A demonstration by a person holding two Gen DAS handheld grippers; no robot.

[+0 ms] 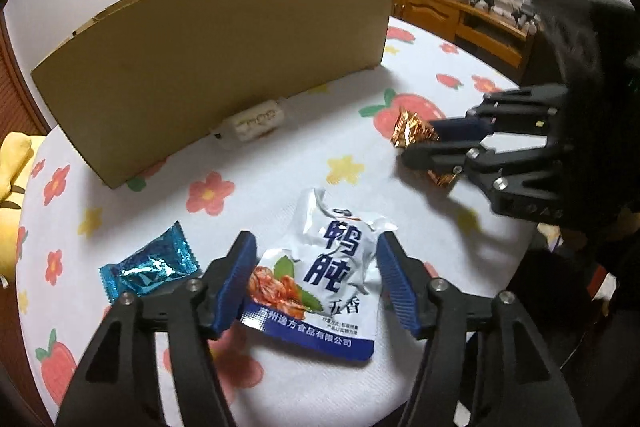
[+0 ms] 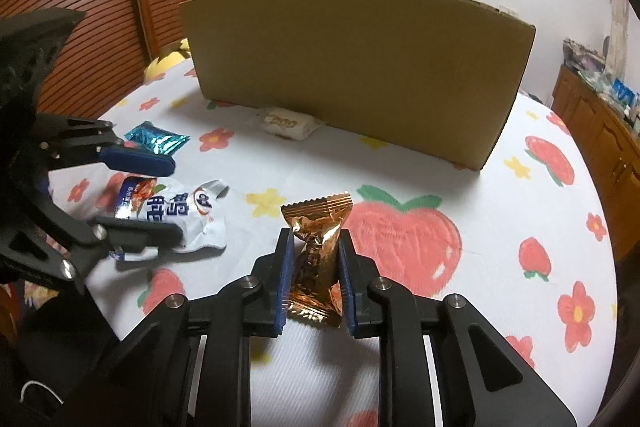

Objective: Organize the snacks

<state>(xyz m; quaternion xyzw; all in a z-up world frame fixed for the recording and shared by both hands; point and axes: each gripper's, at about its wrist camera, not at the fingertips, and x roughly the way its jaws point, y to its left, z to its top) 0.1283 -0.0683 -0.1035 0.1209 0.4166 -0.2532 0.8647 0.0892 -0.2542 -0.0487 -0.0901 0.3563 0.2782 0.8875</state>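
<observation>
Your right gripper (image 2: 313, 269) pinches the gold snack (image 2: 316, 259), your left gripper (image 1: 316, 283) is spread around the white pouch (image 1: 320, 279), and the blue candy (image 1: 150, 265) and pale snack (image 2: 290, 123) wait outside the box (image 2: 352, 67).

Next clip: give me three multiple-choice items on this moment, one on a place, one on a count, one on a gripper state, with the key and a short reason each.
1. Where does the small white packet lie?
A. at the foot of the cardboard box
B. inside the box
C. between the left gripper's fingers

2. How many wrapped snacks show on the tablecloth, held ones included?
A. two
B. four
C. six

3. How does the right gripper stand?
A. wide open over bare cloth
B. shut on the gold-wrapped snack
C. shut on the blue candy wrapper

Key:
1 A, it rests against the box's front base.
2 B, the white packet, blue wrapper, gold snack and white duck gizzard pouch.
3 B, both blue pads press the gold wrapper's sides, while the left gripper stands open around the pouch.
</observation>
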